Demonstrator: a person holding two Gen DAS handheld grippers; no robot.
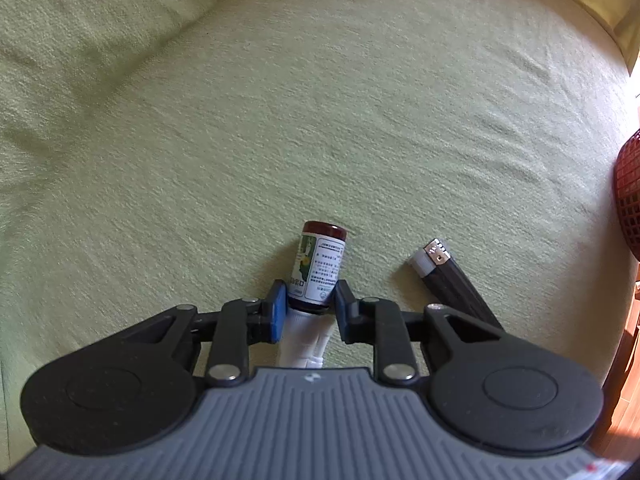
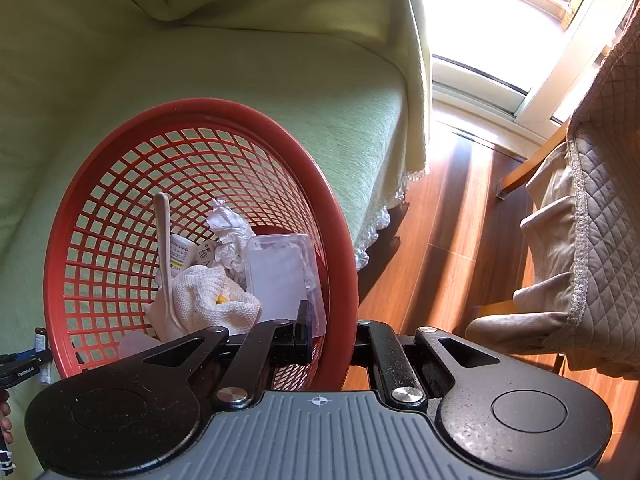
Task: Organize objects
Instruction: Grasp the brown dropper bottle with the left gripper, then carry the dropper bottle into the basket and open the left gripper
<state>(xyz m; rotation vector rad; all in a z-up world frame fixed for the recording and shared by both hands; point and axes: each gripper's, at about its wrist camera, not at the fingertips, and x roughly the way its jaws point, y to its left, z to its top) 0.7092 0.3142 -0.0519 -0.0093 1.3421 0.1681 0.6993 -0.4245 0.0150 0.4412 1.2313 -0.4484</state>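
The left gripper [image 1: 310, 312] points down at the green bed cover [image 1: 320, 120]. A small brown bottle [image 1: 320, 268] lies on its side there, with its white cap [image 1: 304, 340] toward the gripper. The two blue pads [image 1: 278, 316] sit on each side of the bottle's neck end, close in, but I cannot tell if they squeeze it yet. A dark lighter [image 1: 452, 284] lies just beside the bottle, away from the pads. The right gripper [image 2: 332, 340] is pinched shut on the rim of the red basket [image 2: 340, 240], holding it at the bed's edge. Inside the basket are a white cloth [image 2: 212, 296], a spoon [image 2: 164, 240], crumpled paper [image 2: 230, 228] and a clear box [image 2: 280, 272]. The bottle is near the basket, on the bed, not in it yet. What could go wrong: the bottle is round and smooth, and the grip is near one end, so it could tip or slip out when lifted. The soft cover could let it roll away. If the right gripper lets the rim slip, the basket could fall off the bed.
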